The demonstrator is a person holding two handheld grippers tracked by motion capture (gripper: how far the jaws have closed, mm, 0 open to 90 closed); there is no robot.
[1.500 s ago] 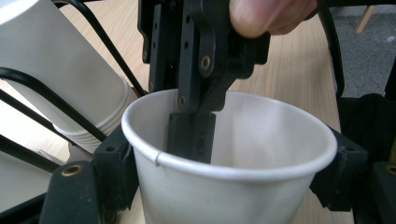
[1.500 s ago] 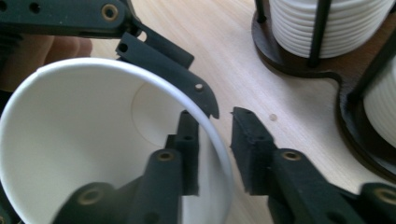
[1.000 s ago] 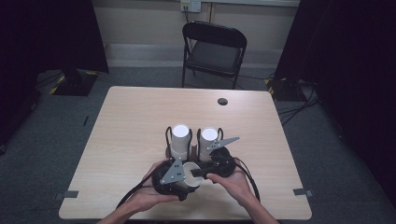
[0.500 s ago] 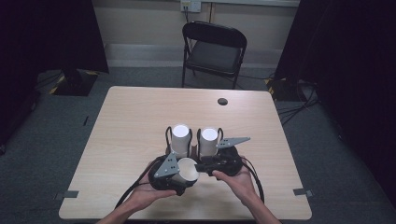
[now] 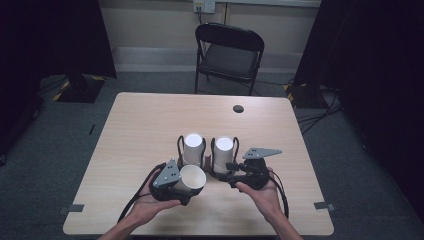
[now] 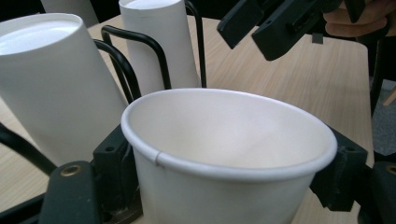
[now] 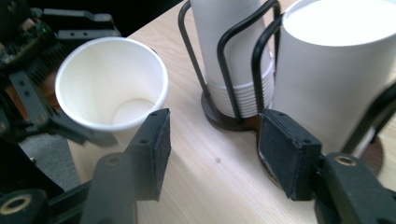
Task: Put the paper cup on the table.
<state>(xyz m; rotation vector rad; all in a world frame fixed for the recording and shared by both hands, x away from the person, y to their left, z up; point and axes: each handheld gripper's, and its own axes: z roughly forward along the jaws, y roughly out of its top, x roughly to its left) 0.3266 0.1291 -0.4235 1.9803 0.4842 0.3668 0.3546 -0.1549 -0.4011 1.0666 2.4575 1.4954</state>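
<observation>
A white paper cup (image 6: 224, 154) is clamped between the left gripper's (image 5: 172, 182) jaws; the right gripper (image 7: 212, 149) is held open, empty. Two white cup stacks (image 5: 192, 149) are kept in a black wire holder (image 5: 207, 150) on the wooden table (image 5: 140, 125).

Place: looked like a lab or recording room | bare wooden table (image 5: 150, 125) on grey carpet (image 5: 350, 165) | black curtains (image 5: 50, 40) at both sides | lone folding chair (image 5: 227, 52) | wall socket (image 5: 204, 6) | floor cables (image 5: 320, 117)
</observation>
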